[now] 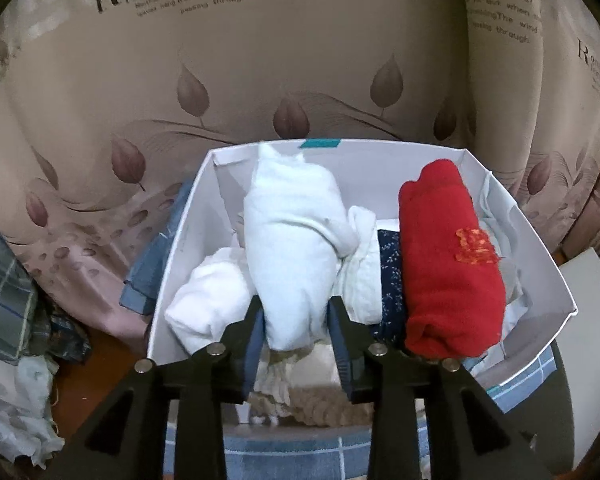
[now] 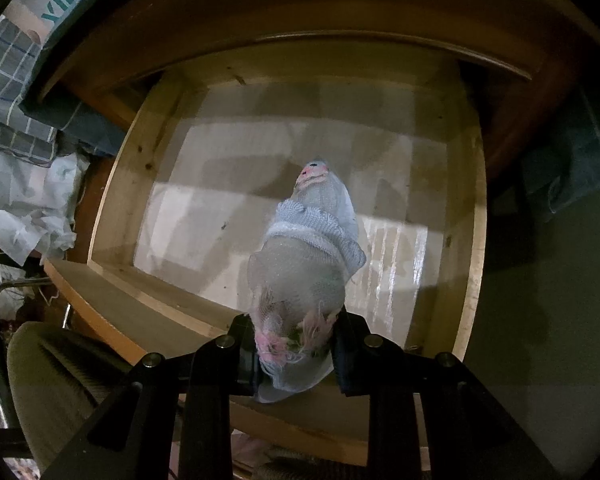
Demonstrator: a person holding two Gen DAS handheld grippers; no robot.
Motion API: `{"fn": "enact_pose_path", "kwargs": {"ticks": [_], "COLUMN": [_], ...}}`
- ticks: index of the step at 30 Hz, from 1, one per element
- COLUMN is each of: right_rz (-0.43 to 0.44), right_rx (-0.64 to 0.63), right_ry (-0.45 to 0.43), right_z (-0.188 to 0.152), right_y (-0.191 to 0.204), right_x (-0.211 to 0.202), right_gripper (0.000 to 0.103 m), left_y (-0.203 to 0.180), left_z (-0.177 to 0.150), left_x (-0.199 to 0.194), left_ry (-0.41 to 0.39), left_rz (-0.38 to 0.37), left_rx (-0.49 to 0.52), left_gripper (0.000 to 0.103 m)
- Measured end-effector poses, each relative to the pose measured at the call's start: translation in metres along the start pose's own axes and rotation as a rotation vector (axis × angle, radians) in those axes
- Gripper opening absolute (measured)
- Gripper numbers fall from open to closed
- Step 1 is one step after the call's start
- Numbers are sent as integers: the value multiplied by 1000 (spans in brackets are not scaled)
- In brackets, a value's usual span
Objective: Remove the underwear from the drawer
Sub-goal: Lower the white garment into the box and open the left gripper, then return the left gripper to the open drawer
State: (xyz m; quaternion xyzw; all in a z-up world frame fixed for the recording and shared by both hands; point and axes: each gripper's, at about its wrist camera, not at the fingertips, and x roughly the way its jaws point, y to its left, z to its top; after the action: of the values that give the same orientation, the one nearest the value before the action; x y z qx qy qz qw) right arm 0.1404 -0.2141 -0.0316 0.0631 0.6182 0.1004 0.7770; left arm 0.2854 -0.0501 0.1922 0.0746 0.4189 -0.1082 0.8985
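Observation:
In the left wrist view a white cardboard box holds rolled clothes: a pale white roll, a red roll, a dark blue patterned piece and other white pieces. My left gripper straddles the near end of the pale white roll, which rests on the other clothes and does not look squeezed. In the right wrist view my right gripper is shut on a grey-blue mesh undergarment with pink trim. It hangs over an open wooden drawer whose lined bottom is bare.
A leaf-printed curtain hangs behind the box, which stands on blue checked cloth. Plaid fabric and crumpled plastic lie to its left. Beside the drawer are plaid cloth, crumpled plastic and a grey chair back.

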Motion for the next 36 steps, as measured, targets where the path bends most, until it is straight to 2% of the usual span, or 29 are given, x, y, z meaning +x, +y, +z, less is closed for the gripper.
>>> {"fn": "enact_pose_path", "kwargs": {"ticks": [3, 5, 7, 13, 16, 22, 24, 27, 33, 36], "right_rz": [-4, -7, -7, -21, -26, -39, -45, -62, -77, -82], "right_rx": [-2, -4, -3, -5, -6, -10, -14, -18, -23, -24], "right_ry": [-1, -2, -4, -7, -10, -12, -13, -8, -3, -3], "right_z": [0, 0, 0, 0, 0, 0, -1, 1, 1, 1], "right_y": [1, 2, 1, 3, 3, 2, 3, 4, 4, 5], "right_x": [1, 1, 1, 1, 1, 1, 1, 2, 3, 3], "right_gripper": [24, 24, 24, 24, 24, 24, 24, 24, 24, 24], "left_y": [-6, -7, -6, -2, -3, -5, -4, -3, -10, -11], "left_z": [-3, -5, -9, -33, -68, -147, -173, -200, -226, -234], "left_x": [-20, -35, -54, -90, -100, -75, -59, -41, -20, -13], "left_ry": [-57, -99, -140, -193, -198, -93, -25, 17, 55, 54], "left_rz": [38, 42, 35, 41, 57, 90, 110, 125, 144, 128], "left_rx": [28, 35, 31, 1, 4, -1, -30, -87, -90, -88], "left_gripper": [42, 50, 54, 57, 59, 60, 60, 60, 60, 60]}}
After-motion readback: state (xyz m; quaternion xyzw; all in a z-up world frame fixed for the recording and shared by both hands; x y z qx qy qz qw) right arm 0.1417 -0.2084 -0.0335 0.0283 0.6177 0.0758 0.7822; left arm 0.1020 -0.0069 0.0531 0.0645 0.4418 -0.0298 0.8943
